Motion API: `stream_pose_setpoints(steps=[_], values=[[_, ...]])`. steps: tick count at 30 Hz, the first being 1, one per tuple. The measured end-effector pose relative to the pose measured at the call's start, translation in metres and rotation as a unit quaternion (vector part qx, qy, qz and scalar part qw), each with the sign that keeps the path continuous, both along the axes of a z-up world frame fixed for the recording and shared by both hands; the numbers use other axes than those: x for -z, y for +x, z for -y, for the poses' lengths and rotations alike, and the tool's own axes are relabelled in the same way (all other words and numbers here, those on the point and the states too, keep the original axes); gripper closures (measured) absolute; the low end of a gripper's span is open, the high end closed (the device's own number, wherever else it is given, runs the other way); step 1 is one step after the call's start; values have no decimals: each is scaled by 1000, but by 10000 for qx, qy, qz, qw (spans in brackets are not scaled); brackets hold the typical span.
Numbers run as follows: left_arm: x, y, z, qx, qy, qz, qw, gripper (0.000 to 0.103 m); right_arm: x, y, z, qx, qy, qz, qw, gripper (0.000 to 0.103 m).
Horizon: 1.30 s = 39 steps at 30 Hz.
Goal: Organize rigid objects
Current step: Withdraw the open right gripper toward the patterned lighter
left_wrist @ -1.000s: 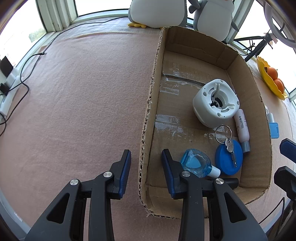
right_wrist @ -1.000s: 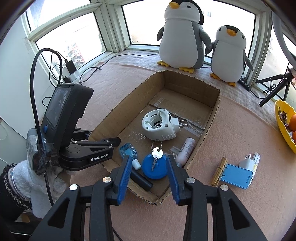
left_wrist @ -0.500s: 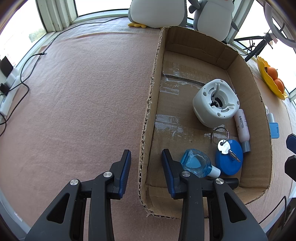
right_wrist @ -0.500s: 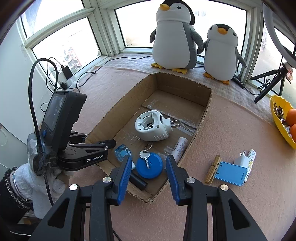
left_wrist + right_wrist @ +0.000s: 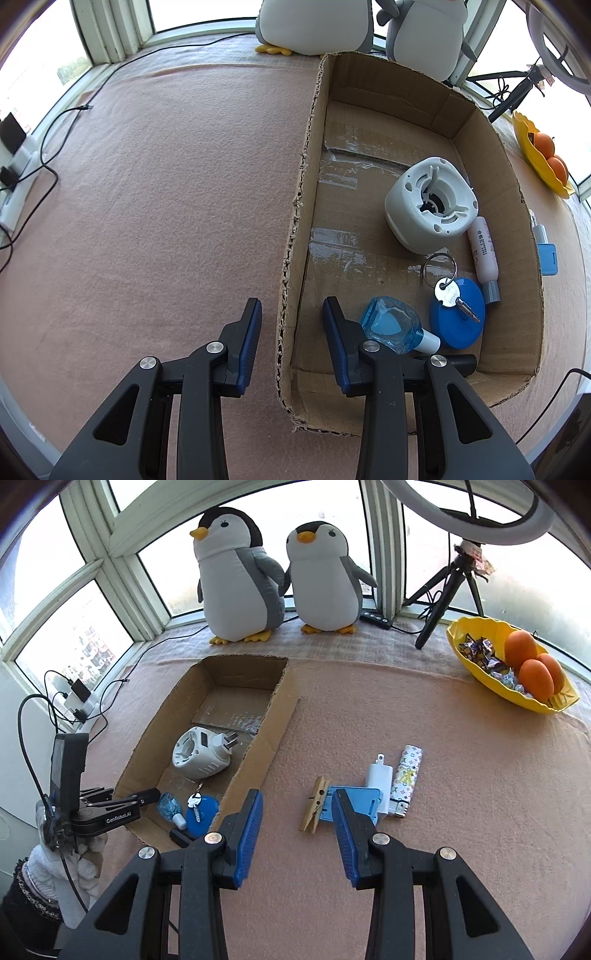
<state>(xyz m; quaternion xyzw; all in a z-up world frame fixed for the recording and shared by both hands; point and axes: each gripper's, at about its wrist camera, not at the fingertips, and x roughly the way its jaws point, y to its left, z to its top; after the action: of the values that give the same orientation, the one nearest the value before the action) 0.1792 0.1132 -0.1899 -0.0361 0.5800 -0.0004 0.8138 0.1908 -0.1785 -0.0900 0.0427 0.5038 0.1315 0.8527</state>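
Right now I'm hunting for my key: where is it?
In the left wrist view, the key lies on the blue lid inside the cardboard box, lower right, beside the white bottle.

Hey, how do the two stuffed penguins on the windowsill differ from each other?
The left penguin is taller and bulkier; the right penguin is shorter and rounder. The left one faces toward the left, its beak in profile, while the right one faces more toward the camera. The left one stands behind the cardboard box, the right one more toward the tripod. Both have black caps, white bellies, grey flippers, orange beaks and yellow feet.
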Motion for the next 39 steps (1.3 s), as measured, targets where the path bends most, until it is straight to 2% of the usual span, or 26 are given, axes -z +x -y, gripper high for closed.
stream_pose_setpoints(steps=[4,6,10,13,18,27,37,39], values=[[0,0,0,-4,-6,-3,10000,68,4,10,30,414,-45,-8,9991,53],[0,0,0,-6,-7,-4,10000,68,9,18,43,539,24,-95,9985,53],[0,0,0,-8,-10,-4,10000,68,20,33,61,724,-156,-234,9970,52],[1,0,0,-7,-9,-5,10000,68,34,46,74,854,89,-502,9950,49],[1,0,0,-9,-11,-5,10000,68,54,65,84,1041,412,-897,9897,48],[1,0,0,-16,-19,-5,10000,68,76,93,77,1015,-7,-1277,9866,48],[1,0,0,-14,-21,-6,10000,68,92,104,70,1061,-143,-1515,9826,49],[1,0,0,-15,-25,-6,10000,68,94,104,68,1044,-179,-1519,9827,52]])
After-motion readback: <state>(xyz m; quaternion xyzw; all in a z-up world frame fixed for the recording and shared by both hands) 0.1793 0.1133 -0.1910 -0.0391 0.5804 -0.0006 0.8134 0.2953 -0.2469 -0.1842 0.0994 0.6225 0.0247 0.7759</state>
